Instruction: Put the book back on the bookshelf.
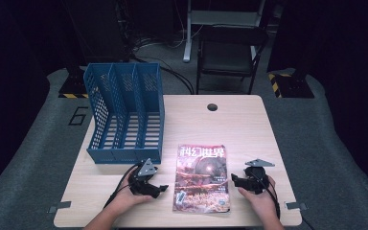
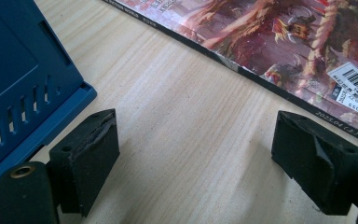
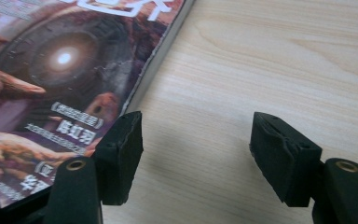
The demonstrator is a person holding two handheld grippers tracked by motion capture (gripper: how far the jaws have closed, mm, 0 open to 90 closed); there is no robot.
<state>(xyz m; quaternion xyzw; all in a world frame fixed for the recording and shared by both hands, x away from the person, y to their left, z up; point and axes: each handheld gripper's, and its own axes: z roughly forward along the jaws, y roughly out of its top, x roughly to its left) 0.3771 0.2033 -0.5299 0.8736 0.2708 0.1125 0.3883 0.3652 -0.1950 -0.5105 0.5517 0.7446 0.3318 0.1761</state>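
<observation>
I have the magazine [image 1: 202, 178] flat at lower centre of the counter [image 1: 249, 124], file rack [image 1: 124, 112] upper left; both grippers, left [image 1: 149, 184] and right [image 1: 247, 179], flank it, fingers apart and empty; I'd probably slide one finger under its edge first.

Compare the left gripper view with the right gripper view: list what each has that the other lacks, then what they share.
Left gripper view alone: the blue file rack at its left, plus the magazine's barcode sticker and dark spine edge. Right gripper view alone: the cover's glowing round device and white title lettering near the top edge. Shared: the magazine lying flat on the wooden table, and each camera's own pair of black jaws standing apart over bare wood.
</observation>
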